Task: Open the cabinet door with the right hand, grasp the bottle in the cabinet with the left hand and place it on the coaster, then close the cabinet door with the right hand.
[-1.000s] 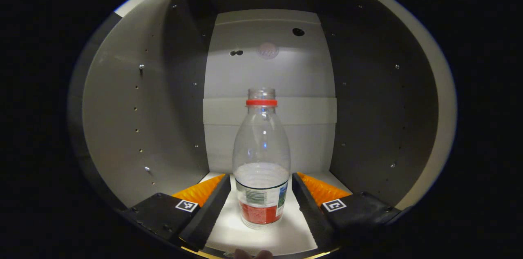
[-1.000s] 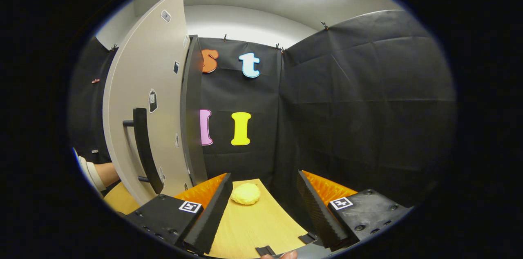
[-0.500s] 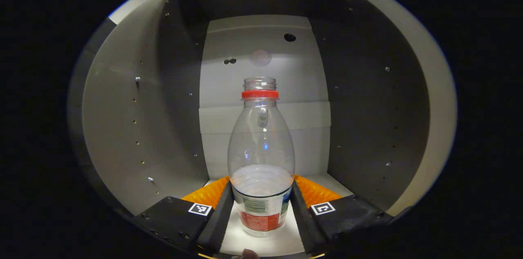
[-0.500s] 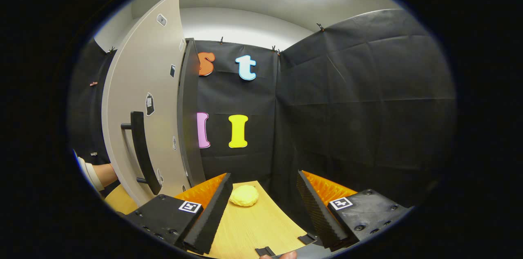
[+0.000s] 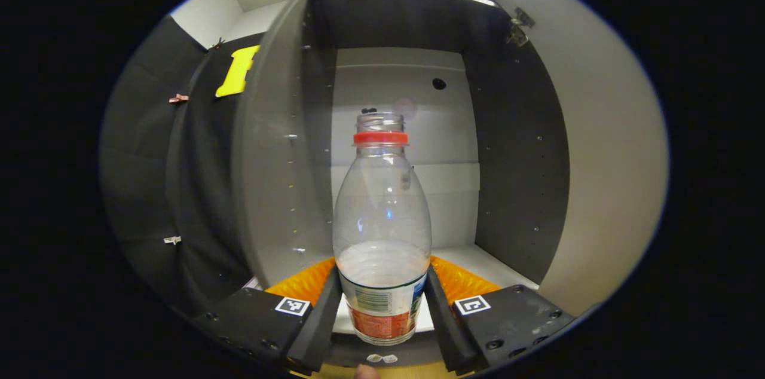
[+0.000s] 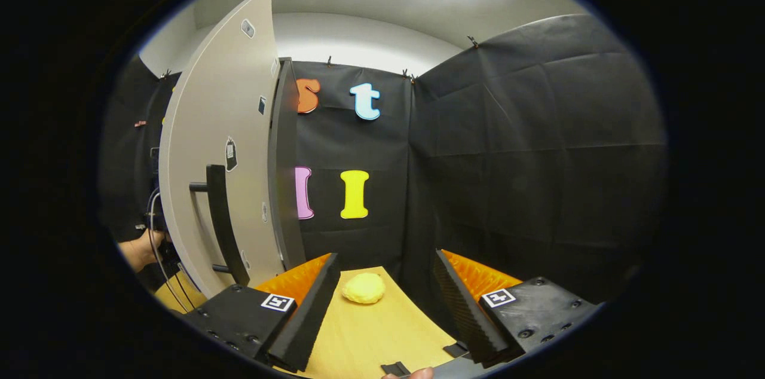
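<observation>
Left gripper view: left gripper [image 5: 382,313] fingers clamp the clear plastic bottle [image 5: 382,229] low, between them; top-heavy, it may tip. Right gripper view: right gripper [image 6: 382,307] fingers wide, yellow round coaster [image 6: 363,288] ahead between them.

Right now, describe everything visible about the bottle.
The bottle is clear plastic, upright, uncapped, with a red ring below its open neck and a printed label round its lower body. It looks empty. The left gripper has its jaws closed on the labelled part, one on each side. The bottle sits at the front edge of the open cabinet, its base near the shelf lip.
</observation>
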Demonstrator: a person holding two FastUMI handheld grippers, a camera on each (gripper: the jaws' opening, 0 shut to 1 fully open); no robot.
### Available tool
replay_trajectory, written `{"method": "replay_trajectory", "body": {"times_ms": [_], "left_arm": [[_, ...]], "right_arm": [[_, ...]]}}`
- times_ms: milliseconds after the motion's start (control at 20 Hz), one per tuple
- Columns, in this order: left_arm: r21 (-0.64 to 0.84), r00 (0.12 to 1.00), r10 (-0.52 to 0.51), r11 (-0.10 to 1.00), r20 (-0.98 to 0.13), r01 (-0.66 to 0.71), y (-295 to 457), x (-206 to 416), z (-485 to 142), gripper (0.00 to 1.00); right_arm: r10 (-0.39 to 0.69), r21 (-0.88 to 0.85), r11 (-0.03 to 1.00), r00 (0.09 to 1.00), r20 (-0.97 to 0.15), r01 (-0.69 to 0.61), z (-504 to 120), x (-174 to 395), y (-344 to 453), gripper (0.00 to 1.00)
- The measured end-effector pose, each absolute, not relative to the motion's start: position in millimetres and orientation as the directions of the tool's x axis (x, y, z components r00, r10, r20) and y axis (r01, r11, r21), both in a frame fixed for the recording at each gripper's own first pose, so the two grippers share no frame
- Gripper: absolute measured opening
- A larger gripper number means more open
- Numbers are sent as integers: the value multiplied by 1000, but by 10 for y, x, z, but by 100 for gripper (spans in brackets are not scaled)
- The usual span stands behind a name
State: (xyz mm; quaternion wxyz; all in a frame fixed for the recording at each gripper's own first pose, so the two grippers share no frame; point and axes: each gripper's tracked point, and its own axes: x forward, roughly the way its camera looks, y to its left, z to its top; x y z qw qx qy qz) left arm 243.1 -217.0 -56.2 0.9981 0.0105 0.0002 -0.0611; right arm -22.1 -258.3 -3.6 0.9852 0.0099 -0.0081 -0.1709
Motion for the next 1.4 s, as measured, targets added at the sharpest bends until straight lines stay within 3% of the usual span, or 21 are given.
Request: {"method": "replay_trajectory", "body": {"times_ms": [550,900,1400], "left_arm": [[76,992,-115,991,56,110,-1160,1493,-1070,72],[84,979,-196,978,57,191,-1115,951,-1720,74],[88,977,-211,974,3,210,-1056,484,-2947,75]], "right_arm": [[-360,45,932,933,27,359,-9,-115,-2489,98],[-390,-3,921,920,34,391,-26,-115,-2430,98],[-435,-25,899,899,43,436,23,-205,-2450,98]]}}
